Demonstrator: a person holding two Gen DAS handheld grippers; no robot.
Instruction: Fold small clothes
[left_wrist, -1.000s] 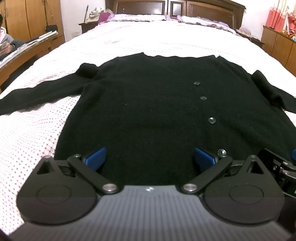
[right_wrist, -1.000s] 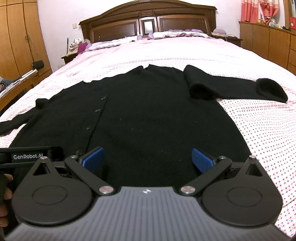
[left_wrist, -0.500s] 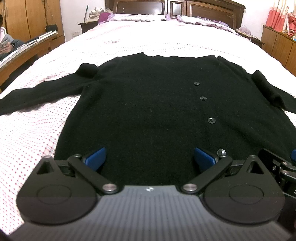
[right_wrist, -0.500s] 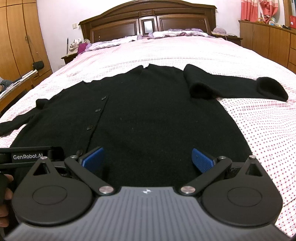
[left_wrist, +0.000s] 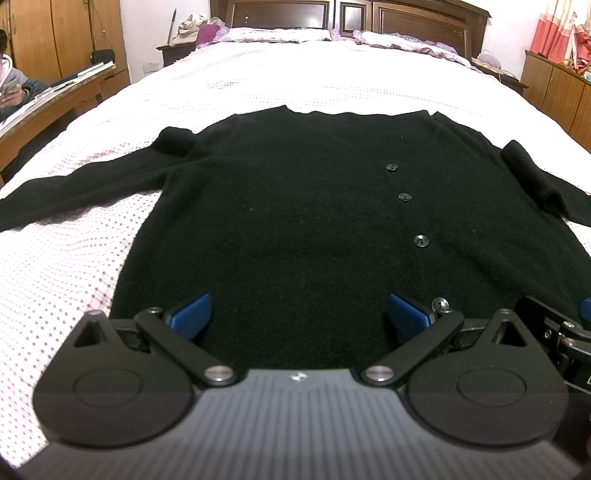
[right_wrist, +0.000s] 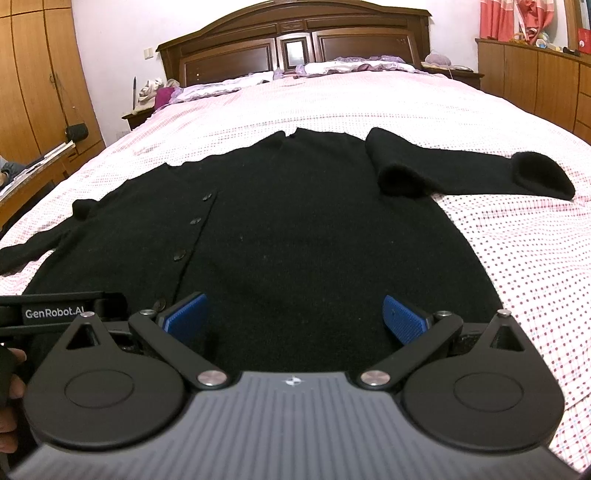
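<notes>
A black buttoned cardigan lies flat and face up on the bed, hem nearest me, sleeves spread to both sides. Its left sleeve stretches out leftward; its right sleeve lies out to the right with a fold near the shoulder. My left gripper is open, low over the hem left of the button row. My right gripper is open over the hem right of the buttons. Nothing is between either pair of blue pads.
The bed has a pink dotted cover, pillows and a dark wooden headboard at the far end. A wooden desk with a seated person stands left. Cabinets line the right wall. A hand holds the left tool.
</notes>
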